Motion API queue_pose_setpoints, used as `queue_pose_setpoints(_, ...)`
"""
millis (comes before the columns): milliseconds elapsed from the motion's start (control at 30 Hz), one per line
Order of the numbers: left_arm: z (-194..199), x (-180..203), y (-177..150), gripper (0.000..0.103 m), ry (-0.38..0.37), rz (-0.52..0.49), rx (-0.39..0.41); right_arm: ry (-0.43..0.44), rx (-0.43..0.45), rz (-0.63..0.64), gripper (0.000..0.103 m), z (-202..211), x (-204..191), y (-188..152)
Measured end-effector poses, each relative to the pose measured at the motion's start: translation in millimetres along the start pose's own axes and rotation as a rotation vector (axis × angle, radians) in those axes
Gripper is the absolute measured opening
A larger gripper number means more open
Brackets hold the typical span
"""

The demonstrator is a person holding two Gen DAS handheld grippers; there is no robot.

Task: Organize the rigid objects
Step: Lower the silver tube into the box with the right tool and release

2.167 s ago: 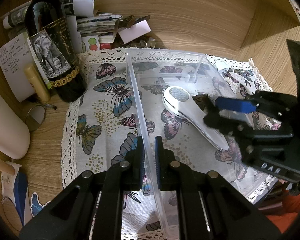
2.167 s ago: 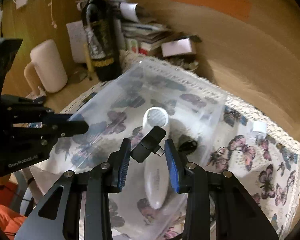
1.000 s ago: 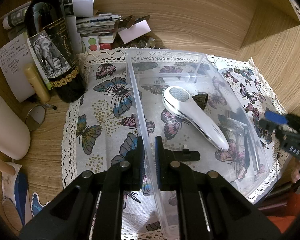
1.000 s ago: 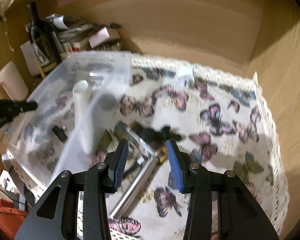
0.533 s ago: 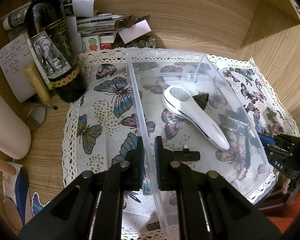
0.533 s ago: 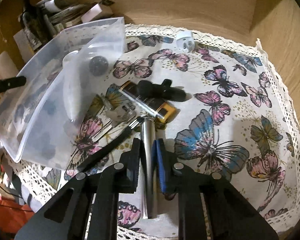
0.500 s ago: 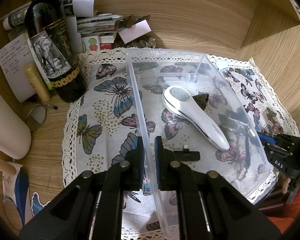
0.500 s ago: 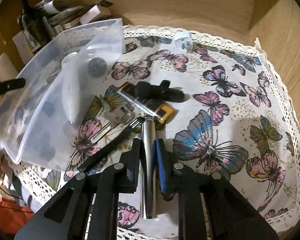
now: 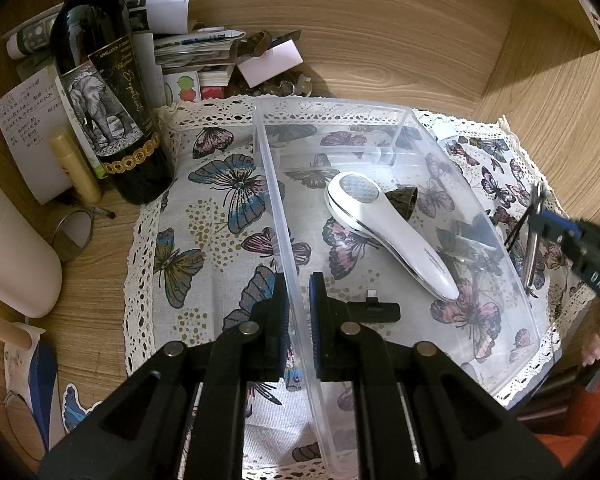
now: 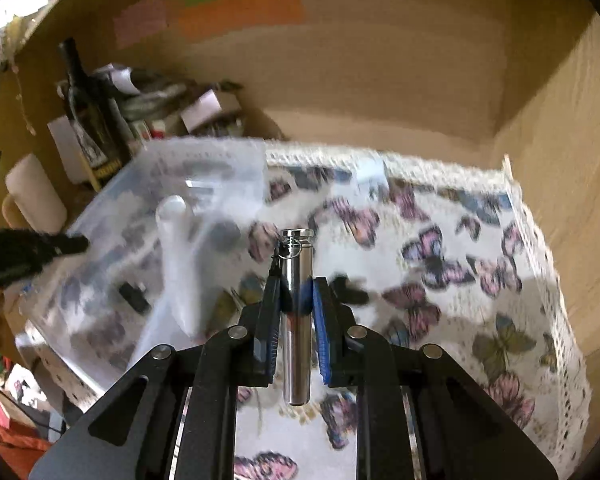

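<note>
Right tool [image 10: 296, 300] clamps a shiny steel cylinder [image 10: 297, 320]; left tool [image 9: 298, 308] pinches the clear bin's wall [image 9: 284, 220]

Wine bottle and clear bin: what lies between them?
Only bare butterfly cloth separates the wine bottle from the clear bin, per the left wrist view.

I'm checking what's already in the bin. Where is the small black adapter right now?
In the left wrist view the small black adapter lies on the floor of the clear bin, just right of the left hand-held gripper, below the white handheld device.
</note>
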State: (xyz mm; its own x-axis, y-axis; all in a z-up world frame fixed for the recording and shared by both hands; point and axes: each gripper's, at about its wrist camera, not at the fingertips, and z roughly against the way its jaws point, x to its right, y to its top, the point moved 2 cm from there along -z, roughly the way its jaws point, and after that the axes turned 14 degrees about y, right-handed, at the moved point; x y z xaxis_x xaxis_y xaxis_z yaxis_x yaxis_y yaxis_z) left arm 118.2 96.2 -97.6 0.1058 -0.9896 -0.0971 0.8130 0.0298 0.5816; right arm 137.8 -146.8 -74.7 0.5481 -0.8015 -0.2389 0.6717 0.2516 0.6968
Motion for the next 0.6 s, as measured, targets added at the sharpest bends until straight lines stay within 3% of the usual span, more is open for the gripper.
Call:
queue_pose_setpoints(400, -0.3, -0.4, 0.0, 0.009, -0.002, 0.002, 0.000, 0.099, 0.100, 0.129, 0.014, 6.6, -46.8, 42.9)
queue_pose_setpoints(600, 0.5, -0.1, 0.5, 0.009, -0.005, 0.006, 0.000, 0.152, 0.070, 0.191, 0.014, -9.6, -72.0, 50.3)
